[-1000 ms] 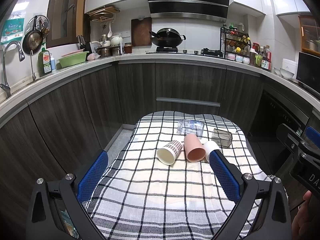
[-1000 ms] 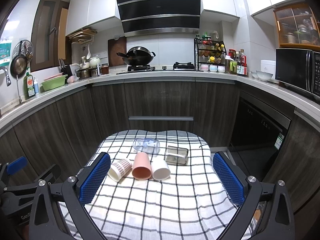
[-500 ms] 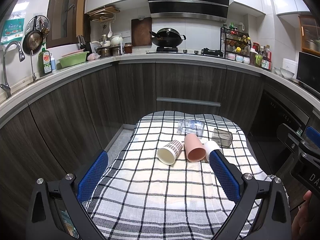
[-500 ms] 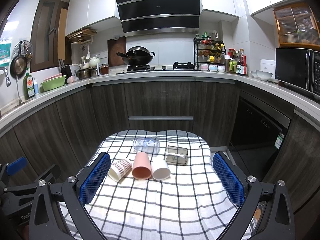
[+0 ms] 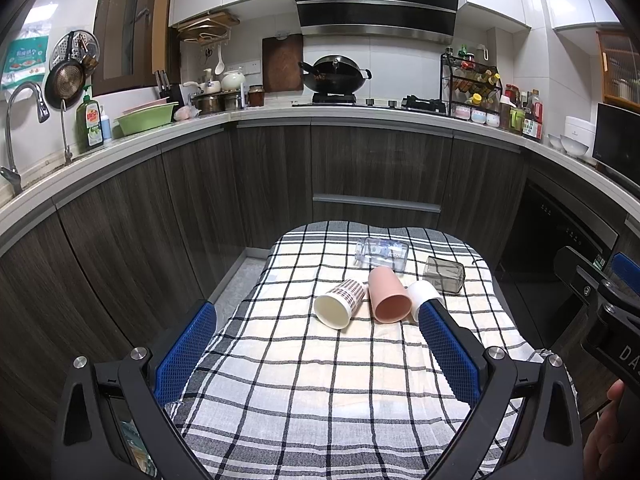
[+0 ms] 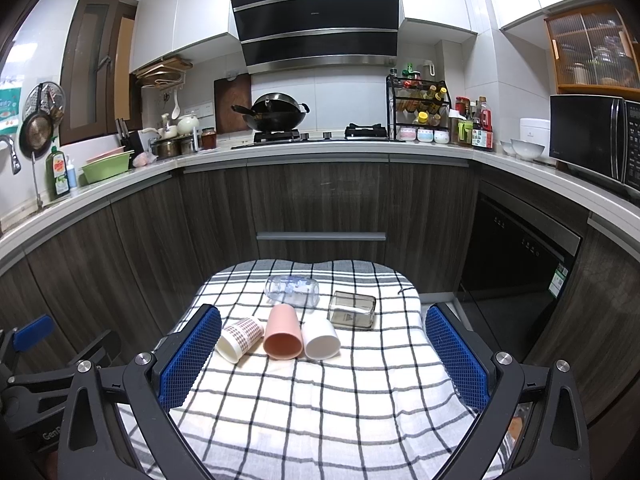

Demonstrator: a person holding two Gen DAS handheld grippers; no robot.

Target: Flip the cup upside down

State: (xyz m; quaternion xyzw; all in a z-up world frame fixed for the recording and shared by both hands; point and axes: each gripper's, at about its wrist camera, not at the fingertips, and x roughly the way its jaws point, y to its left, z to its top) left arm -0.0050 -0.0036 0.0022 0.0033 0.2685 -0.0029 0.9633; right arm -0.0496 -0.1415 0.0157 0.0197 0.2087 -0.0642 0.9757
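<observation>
Several cups lie on their sides on a checked cloth: a patterned paper cup [image 5: 340, 307] [image 6: 239, 338], a pink cup [image 5: 389, 295] [image 6: 282, 333], a white cup [image 5: 423, 294] [image 6: 320, 337], a clear glass [image 5: 382, 251] [image 6: 292, 290] and a smoky square glass [image 5: 445, 274] [image 6: 352, 310]. My left gripper [image 5: 316, 354] is open and empty, held above the near cloth short of the cups. My right gripper [image 6: 322, 356] is open and empty, just short of the row of three cups. The left finger pad [image 5: 448, 350] hides part of the white cup.
The small table under the cloth [image 5: 320, 380] [image 6: 320, 408] stands in a kitchen, with dark cabinets [image 5: 376, 176] behind and at both sides. The other gripper [image 5: 600, 304] shows at the right edge of the left wrist view.
</observation>
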